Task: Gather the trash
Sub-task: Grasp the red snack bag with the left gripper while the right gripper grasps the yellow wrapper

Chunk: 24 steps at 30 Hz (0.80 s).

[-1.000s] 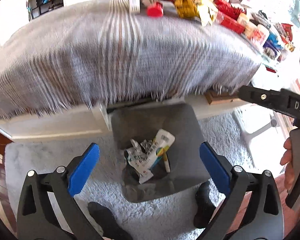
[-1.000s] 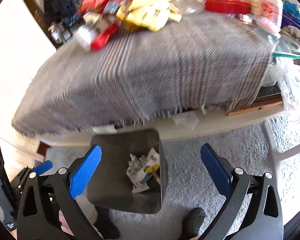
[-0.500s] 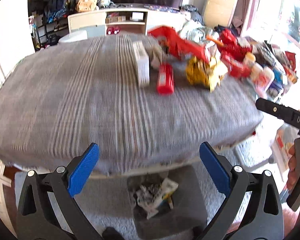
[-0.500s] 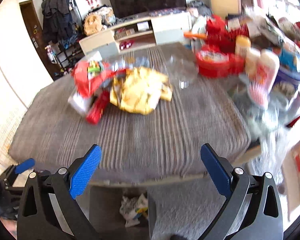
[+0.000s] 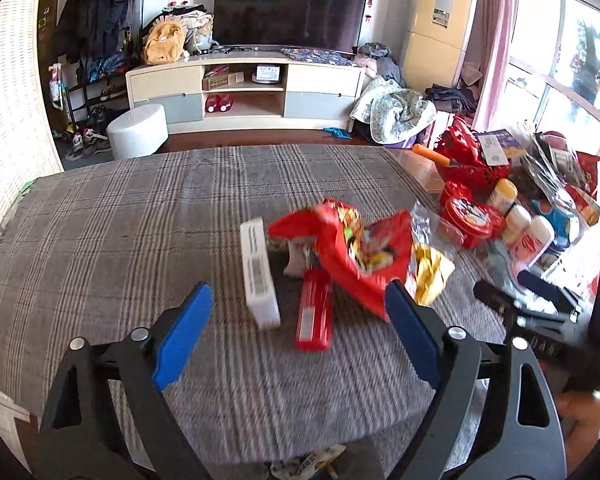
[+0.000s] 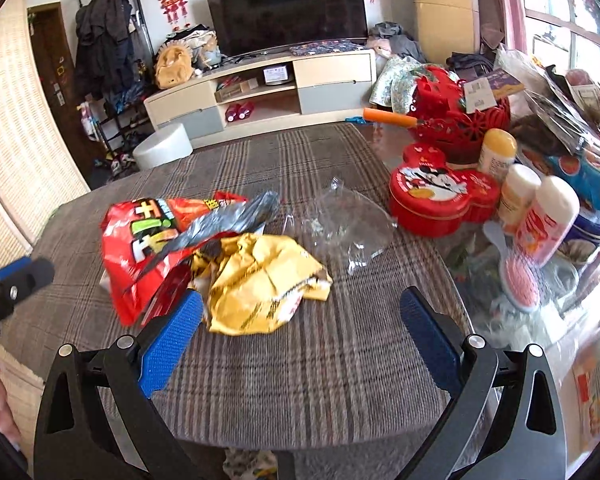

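Observation:
Trash lies on the plaid tablecloth (image 5: 120,232): a white box (image 5: 258,278), a small red packet (image 5: 314,314), a big red snack bag (image 5: 348,248), also in the right wrist view (image 6: 148,240), a crumpled yellow bag (image 6: 260,280) and clear plastic film (image 6: 344,224). My left gripper (image 5: 298,330) is open and empty, above the box and the red packet. My right gripper (image 6: 300,340) is open and empty, just before the yellow bag. Bin trash peeks below the table edge (image 5: 316,464).
A red Mickey tin (image 6: 440,196), bottles (image 6: 548,220), a red basket (image 6: 456,120), a pink brush (image 6: 520,280) and bags crowd the table's right side. A TV stand (image 5: 244,92) and a white stool (image 5: 138,130) stand beyond the table.
Both grippers have risen from over the floor bin to above the tabletop and moved closer to the trash pile. Both stayed open and empty.

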Each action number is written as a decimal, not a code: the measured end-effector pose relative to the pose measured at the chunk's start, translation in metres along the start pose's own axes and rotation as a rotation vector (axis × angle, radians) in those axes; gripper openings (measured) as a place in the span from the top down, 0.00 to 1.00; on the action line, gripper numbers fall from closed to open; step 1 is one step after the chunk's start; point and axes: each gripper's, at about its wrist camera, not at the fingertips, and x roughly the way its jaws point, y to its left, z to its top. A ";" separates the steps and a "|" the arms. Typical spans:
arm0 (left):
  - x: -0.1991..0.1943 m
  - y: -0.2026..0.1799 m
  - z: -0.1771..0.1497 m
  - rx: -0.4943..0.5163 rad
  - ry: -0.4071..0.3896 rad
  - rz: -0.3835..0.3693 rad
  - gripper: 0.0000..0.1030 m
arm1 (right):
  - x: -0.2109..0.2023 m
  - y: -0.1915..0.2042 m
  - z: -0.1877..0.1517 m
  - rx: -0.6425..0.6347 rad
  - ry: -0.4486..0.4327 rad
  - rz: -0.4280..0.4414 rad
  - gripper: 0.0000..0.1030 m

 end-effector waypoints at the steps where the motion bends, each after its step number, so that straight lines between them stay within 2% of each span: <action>1: 0.005 0.000 0.005 -0.003 0.008 -0.003 0.24 | 0.003 0.000 0.001 -0.003 0.005 0.003 0.04; 6: 0.037 -0.009 0.024 -0.012 0.056 -0.025 0.27 | 0.022 0.011 -0.001 -0.052 0.046 0.022 0.05; 10: 0.059 -0.017 0.024 0.013 0.111 -0.023 0.29 | 0.033 0.016 -0.005 -0.066 0.059 0.033 0.05; 15: 0.081 -0.020 0.022 0.007 0.154 -0.045 0.42 | 0.045 0.018 -0.010 -0.071 0.067 0.046 0.05; 19: 0.092 -0.021 0.021 0.006 0.178 -0.066 0.71 | 0.057 0.023 -0.014 -0.071 0.090 0.067 0.04; 24: 0.096 -0.020 0.021 0.022 0.169 -0.077 0.82 | 0.065 0.029 -0.012 -0.078 0.090 0.066 0.03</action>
